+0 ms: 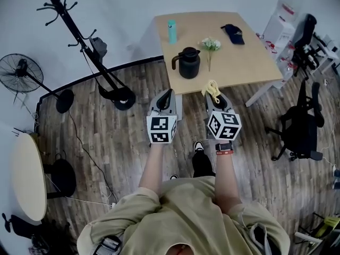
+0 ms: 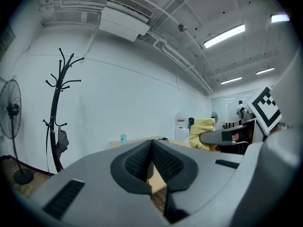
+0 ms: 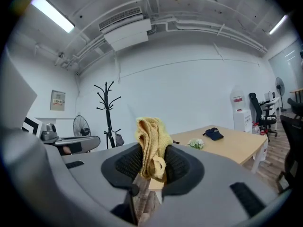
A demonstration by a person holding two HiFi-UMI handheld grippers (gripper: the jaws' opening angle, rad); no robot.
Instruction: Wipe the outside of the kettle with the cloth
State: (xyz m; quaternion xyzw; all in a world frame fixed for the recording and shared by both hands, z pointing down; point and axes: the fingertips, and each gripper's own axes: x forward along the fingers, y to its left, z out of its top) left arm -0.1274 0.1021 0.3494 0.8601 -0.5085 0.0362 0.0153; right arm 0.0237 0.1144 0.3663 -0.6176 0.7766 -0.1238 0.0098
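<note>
A black kettle (image 1: 188, 62) stands near the front edge of the wooden table (image 1: 249, 57). My right gripper (image 1: 214, 93) is shut on a yellow cloth (image 1: 212, 89), held just short of the table's front edge, right of the kettle. The cloth (image 3: 152, 145) sticks up between the pads in the right gripper view. My left gripper (image 1: 166, 97) is shut with nothing in it, hanging over the floor below the kettle. In the left gripper view its jaws (image 2: 151, 160) meet, and the cloth (image 2: 202, 132) shows at the right.
On the table are a teal bottle (image 1: 172, 31), a small bunch of flowers (image 1: 210, 45) and a dark cap (image 1: 234, 33). A coat stand (image 1: 85, 41) and a fan (image 1: 24, 72) stand at the left. Black office chairs (image 1: 300, 126) are at the right.
</note>
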